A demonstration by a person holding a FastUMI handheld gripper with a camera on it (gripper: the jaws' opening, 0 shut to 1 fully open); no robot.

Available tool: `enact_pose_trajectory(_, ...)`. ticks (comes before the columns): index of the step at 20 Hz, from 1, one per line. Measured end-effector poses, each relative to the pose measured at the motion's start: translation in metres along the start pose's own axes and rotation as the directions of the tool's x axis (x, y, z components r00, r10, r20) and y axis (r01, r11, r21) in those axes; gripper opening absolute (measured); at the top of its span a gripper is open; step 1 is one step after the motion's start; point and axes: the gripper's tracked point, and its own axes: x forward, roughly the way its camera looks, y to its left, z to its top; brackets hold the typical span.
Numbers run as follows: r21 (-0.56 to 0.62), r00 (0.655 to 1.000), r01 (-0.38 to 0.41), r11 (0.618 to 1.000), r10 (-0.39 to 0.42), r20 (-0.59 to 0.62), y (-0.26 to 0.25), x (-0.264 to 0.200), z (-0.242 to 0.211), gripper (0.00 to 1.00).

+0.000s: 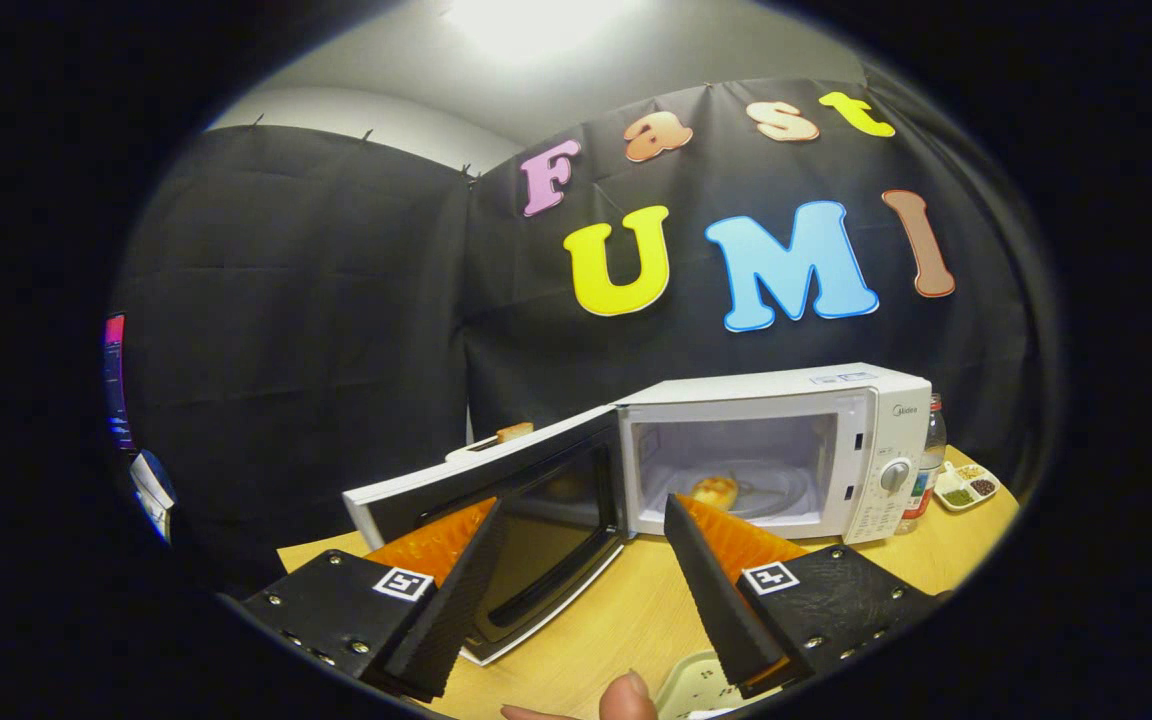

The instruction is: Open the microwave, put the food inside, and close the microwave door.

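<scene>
Now the tongs (586, 560) gape wide, holding nothing, while the bun (716, 491) sits inside the microwave (776, 450), whose open door (496, 520) swings out beyond the left finger.

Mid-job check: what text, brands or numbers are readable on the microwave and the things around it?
Nothing reads clearly.
Control panel of the microwave: brand mark and button print, too small to read.
Sticker on the microwave top: blurred.
Bottle label: unreadable.
Hand-held gripper, fingers open on nothing: square coded markers, no words.
</scene>
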Motion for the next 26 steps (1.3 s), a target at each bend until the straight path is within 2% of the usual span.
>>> enact_pose_trajectory(5,0.013,0.990,-0.136,0.991,0.136,-0.036,0.070,-0.028,-0.014,0.97)
enact_pose_trajectory(10,0.013,0.950,-0.296,0.955,0.295,-0.099,0.164,-0.018,-0.028,0.97)
enact_pose_trajectory(14,-0.042,0.950,-0.297,0.954,0.290,-0.118,0.204,0.009,-0.050,0.94)
enact_pose_trajectory(15,-0.055,0.952,-0.286,0.957,0.278,-0.126,0.208,0.012,-0.058,0.80)
enact_pose_trajectory(16,-0.052,0.961,-0.256,0.965,0.249,-0.120,0.210,0.020,-0.059,0.75)
enact_pose_trajectory(19,-0.049,0.986,-0.157,0.986,0.154,-0.068,0.194,0.049,-0.052,0.29)
enact_pose_trajectory(20,-0.046,0.987,-0.146,0.988,0.142,-0.080,0.196,0.055,-0.058,0.29)
enact_pose_trajectory(22,-0.044,0.986,-0.110,0.993,0.104,-0.127,0.186,0.070,-0.076,0.04)
enact_pose_trajectory(25,-0.049,0.987,-0.054,0.997,0.046,-0.154,0.168,0.079,-0.092,0.02)
enact_pose_trajectory(26,-0.050,0.988,-0.057,0.997,0.049,-0.149,0.167,0.080,-0.094,0.02)
